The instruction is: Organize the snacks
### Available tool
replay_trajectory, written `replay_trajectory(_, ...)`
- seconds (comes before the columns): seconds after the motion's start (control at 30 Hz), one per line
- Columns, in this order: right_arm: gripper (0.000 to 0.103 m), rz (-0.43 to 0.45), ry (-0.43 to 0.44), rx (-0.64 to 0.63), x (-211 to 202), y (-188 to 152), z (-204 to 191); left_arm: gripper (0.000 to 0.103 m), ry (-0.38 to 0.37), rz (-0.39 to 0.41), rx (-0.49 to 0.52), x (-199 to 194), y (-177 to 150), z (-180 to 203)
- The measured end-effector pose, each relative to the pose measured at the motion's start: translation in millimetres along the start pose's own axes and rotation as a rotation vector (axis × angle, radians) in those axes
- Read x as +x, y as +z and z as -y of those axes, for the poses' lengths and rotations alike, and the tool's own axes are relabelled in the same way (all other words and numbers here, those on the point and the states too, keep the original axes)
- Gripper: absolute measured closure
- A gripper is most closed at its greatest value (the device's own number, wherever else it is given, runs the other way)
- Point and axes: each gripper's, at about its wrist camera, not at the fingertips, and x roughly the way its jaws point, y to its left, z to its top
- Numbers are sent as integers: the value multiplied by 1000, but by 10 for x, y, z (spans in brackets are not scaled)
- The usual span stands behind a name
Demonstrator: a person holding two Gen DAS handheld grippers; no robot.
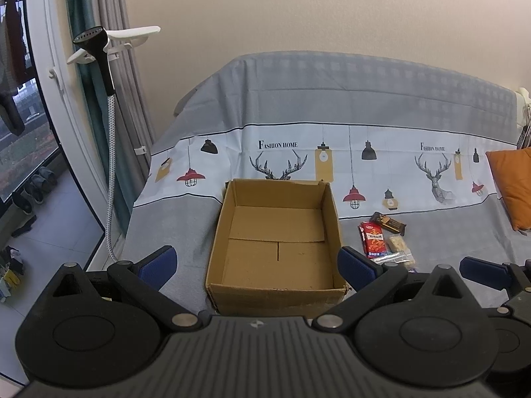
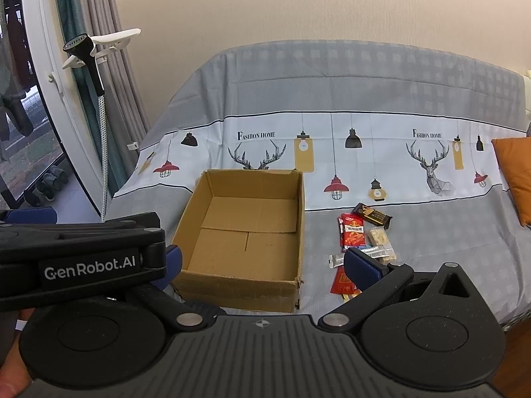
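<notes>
Left hand-held gripper (image 1: 257,267): jaws wide apart, holding nothing. Box (image 1: 277,242) on the sheet (image 1: 431,238), open-topped, nothing inside. Snacks (image 2: 363,235) lie just right of the box. Right hand-held gripper (image 2: 265,268): jaws spread, gripping nothing.

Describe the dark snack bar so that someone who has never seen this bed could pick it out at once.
Start at the open cardboard box on the grey printed bedspread; a small cluster of snack packets lies just to its right. The dark snack bar is the packet farthest from the camera, at the cluster's top, lying at a slant. Its brown-black wrapper sets it apart from the red packet and the pale nutty bar beside it.
</notes>
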Motion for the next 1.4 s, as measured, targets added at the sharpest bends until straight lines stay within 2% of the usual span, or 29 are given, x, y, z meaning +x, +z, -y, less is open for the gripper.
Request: replay_trajectory(1.4, 0, -33, 4, -3, 46, -10, 39, 0, -11, -25, 5, 80, -104, 8)
